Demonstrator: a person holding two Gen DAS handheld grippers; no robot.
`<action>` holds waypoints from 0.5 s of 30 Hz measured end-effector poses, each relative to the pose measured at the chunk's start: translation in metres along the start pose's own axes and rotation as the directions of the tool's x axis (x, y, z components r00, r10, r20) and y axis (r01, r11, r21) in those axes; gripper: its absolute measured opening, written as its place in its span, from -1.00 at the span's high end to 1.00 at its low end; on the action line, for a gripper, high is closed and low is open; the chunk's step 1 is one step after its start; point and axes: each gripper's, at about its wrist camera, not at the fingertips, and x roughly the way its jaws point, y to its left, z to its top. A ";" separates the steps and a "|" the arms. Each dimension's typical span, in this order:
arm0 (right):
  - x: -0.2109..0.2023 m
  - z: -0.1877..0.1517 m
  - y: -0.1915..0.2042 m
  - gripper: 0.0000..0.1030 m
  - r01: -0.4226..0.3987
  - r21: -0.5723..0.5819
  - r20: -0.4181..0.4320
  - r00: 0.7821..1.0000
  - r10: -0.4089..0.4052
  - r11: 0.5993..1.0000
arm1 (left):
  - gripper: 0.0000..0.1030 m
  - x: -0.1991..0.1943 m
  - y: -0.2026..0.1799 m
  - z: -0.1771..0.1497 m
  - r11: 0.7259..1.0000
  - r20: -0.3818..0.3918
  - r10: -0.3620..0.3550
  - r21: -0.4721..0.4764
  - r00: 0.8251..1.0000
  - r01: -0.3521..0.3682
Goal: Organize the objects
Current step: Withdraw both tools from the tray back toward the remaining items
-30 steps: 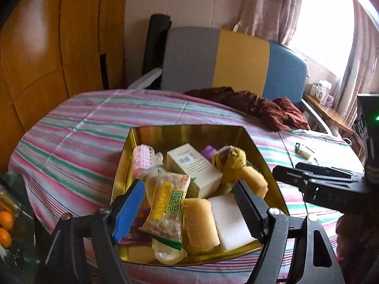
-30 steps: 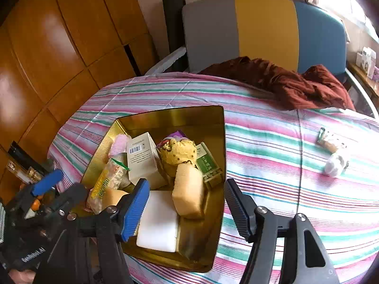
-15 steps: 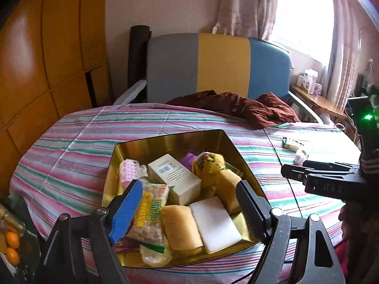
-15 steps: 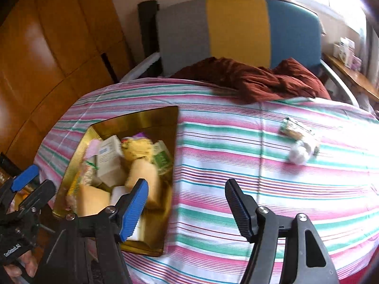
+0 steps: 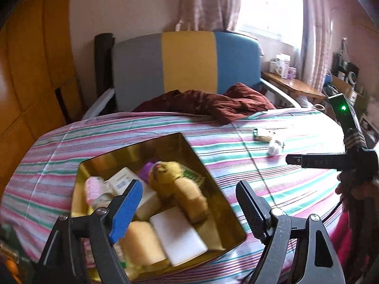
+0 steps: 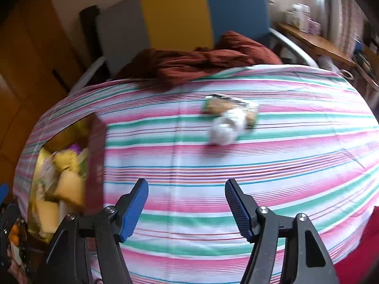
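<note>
Gold tin [image 5: 208, 184], the container for this tidy-up, sits near the front left corner of the striped table [image 5: 59, 156] and is already crowded with a white box [image 5: 123, 181], a plush toy [image 5: 165, 179], sponge-like blocks and a white pad [image 5: 177, 234].

Change over the last second:
- The right gripper [image 6: 187, 203] has swung away from the tin, which a second ago lay under its fingers and now sits at the left edge of its view. Its jaws are spread, with nothing between them and only bare cloth below.
- The left gripper [image 5: 189, 206] has shifted slightly but still hovers over the tin's front half. Its jaws are spread wide and grip nothing.

Meaning for the task: the right gripper now faces the two loose items still outside the tin, a snack packet [image 6: 227, 105] and a white crumpled wad [image 6: 225, 130] touching it, toward the far right part of the table. These are probably the next pick, and the approach has not yet reached them.

Surface and room:
- The table carries a pink, green and white striped cloth.
- A dark red cloth [image 5: 213, 104] is bunched at the far edge.
- Behind it stands a grey, yellow and blue chair [image 5: 187, 64].
- Wooden cabinets [image 5: 30, 71] fill the left side; a curtained window [image 5: 267, 7] is at the right.
</note>
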 end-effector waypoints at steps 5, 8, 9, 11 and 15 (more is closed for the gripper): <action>-0.004 0.018 -0.047 -0.32 0.066 0.072 0.011 0.998 -0.067 0.995 | -0.58 0.023 -0.024 0.016 0.997 -0.045 -0.070 0.013 0.997 0.071; 0.000 0.030 -0.077 -0.32 0.096 0.129 0.018 0.995 -0.100 0.987 | -0.58 0.039 -0.043 0.022 0.995 -0.072 -0.095 0.029 0.993 0.098; 0.001 0.033 -0.083 -0.32 0.100 0.139 0.023 0.994 -0.105 0.985 | -0.57 0.045 -0.049 0.024 0.994 -0.082 -0.101 0.033 0.991 0.104; 0.006 0.036 -0.101 -0.32 0.121 0.184 0.036 0.991 -0.130 0.976 | -0.56 0.057 -0.063 0.028 0.992 -0.107 -0.116 0.044 0.987 0.122; 0.021 0.023 -0.138 -0.32 0.090 0.339 0.019 0.995 -0.102 0.937 | -0.55 0.079 -0.088 0.033 0.986 -0.149 -0.139 0.074 0.979 0.151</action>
